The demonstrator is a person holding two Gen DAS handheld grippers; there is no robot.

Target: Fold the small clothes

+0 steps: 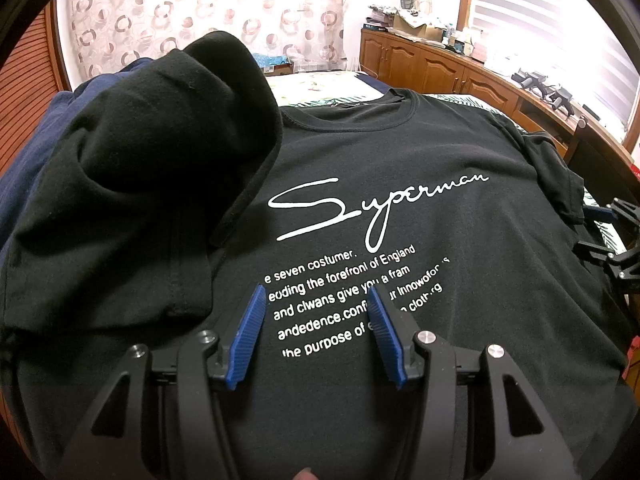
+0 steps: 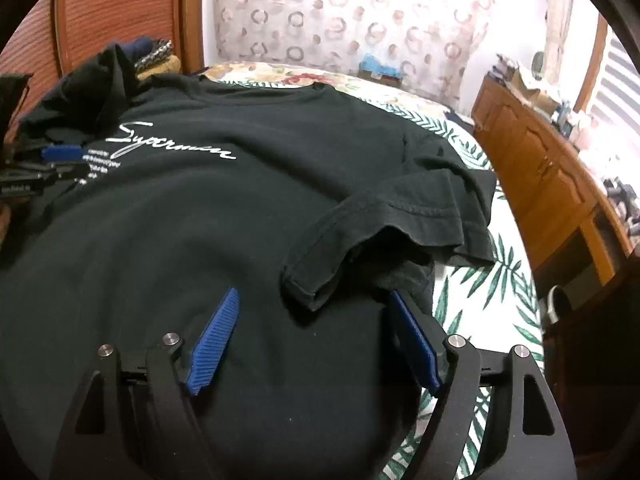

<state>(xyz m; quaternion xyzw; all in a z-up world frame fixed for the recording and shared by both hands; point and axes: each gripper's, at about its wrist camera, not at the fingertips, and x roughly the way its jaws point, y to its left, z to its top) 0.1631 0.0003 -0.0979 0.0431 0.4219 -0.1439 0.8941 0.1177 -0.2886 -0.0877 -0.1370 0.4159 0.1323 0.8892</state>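
Our black T-shirt (image 2: 180, 220) lies flat on the bed (image 2: 508, 280). Both fingers are released; next we grasp the sleeve (image 2: 400, 216) to fold.

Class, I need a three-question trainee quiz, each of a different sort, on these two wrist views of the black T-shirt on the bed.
1. True or false: the right gripper is clamped on the sleeve.
2. Which large script word is printed on the black T-shirt?
3. The bedsheet pattern shows: A stripes, B green leaves, C checks.

Key: 1 false, its jaws stand open around the sleeve's edge; 2 Superman; 3 B.
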